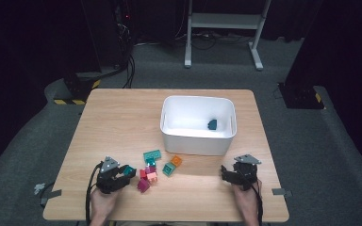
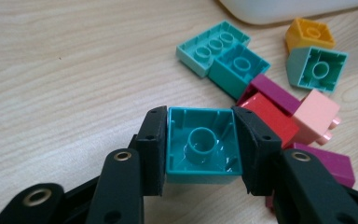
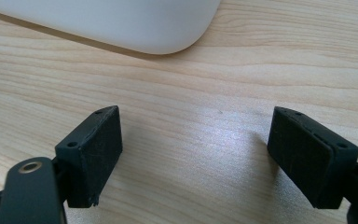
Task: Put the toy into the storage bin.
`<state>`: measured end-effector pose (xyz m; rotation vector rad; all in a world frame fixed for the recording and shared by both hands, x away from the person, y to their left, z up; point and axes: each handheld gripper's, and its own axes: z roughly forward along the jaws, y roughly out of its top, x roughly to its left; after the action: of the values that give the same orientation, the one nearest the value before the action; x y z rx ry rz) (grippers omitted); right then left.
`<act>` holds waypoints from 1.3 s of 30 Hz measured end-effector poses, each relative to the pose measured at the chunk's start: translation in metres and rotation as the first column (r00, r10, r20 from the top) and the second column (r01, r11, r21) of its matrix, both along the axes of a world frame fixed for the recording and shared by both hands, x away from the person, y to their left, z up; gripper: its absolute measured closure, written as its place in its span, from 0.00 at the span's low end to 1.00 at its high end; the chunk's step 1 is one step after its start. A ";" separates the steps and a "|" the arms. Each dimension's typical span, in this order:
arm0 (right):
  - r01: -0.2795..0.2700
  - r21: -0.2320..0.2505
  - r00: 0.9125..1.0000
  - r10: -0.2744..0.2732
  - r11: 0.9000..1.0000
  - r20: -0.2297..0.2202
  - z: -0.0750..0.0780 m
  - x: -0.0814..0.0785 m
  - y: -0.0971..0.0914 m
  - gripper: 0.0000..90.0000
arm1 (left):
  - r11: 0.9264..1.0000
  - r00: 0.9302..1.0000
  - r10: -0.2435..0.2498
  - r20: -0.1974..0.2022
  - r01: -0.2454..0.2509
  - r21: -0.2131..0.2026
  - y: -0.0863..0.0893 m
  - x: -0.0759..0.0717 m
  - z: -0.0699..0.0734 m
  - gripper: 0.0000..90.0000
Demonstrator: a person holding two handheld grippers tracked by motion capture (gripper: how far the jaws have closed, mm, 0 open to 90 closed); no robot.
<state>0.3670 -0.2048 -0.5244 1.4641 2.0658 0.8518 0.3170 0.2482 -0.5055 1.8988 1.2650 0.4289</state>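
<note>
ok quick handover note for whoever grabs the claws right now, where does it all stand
Left claw: shut on a teal block, hollow side toward the camera, beside the pile.
Right claw: open, holding nothing, over bare table near the white bin.
Done: one dark teal piece lies in the bin.
Left: the held block probably goes in next, then the loose blocks in front of the bin: teal, green, orange, red, pink, magenta.
</note>
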 end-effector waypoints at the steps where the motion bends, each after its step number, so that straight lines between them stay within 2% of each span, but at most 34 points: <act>1: 0.000 0.000 1.000 0.000 1.000 0.000 0.000 0.000 0.000 0.20 | 1.000 1.000 0.005 0.001 -0.005 -0.009 0.000 0.000 0.001 0.64; 5: -0.001 0.001 1.000 0.001 1.000 0.001 0.000 0.000 0.000 0.20 | 1.000 1.000 0.005 -0.001 -0.005 -0.022 0.003 0.001 0.006 0.64; 11: 0.000 0.000 1.000 0.000 1.000 0.000 0.000 0.000 0.000 0.20 | 1.000 1.000 -0.015 0.006 0.015 -0.018 0.002 0.002 0.013 0.64; 17: 0.001 -0.001 1.000 -0.001 1.000 0.000 0.000 0.000 0.000 0.20 | 0.999 0.999 -0.031 0.012 0.031 -0.029 0.000 0.007 0.023 0.64; 22: 0.002 -0.002 1.000 -0.002 1.000 0.001 0.000 0.000 0.000 0.20 | 0.999 0.999 -0.047 0.016 0.047 -0.020 -0.003 0.014 0.031 0.64; 25: 0.002 -0.001 1.000 -0.002 1.000 0.000 0.000 0.000 0.000 0.20 | 0.998 0.999 -0.053 0.012 0.053 -0.040 -0.004 0.018 0.038 0.64; 30: 0.002 -0.003 1.000 -0.002 1.000 0.002 0.000 0.000 0.000 0.20 | 0.997 0.998 -0.061 0.007 0.061 -0.048 -0.007 0.021 0.044 0.64; 35: 0.004 -0.001 1.000 -0.004 1.000 0.000 0.000 0.000 0.001 0.20 | 0.996 0.997 -0.069 0.015 0.070 -0.061 -0.007 0.026 0.058 0.64; 39: 0.004 -0.001 1.000 -0.004 1.000 0.000 0.000 0.000 0.001 0.20 | 0.996 0.997 -0.077 0.027 0.078 -0.048 -0.009 0.031 0.067 0.64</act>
<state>0.3671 -0.2042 -0.5244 1.4671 2.0624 0.8497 0.3484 0.2393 -0.4386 1.8884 1.1716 0.3766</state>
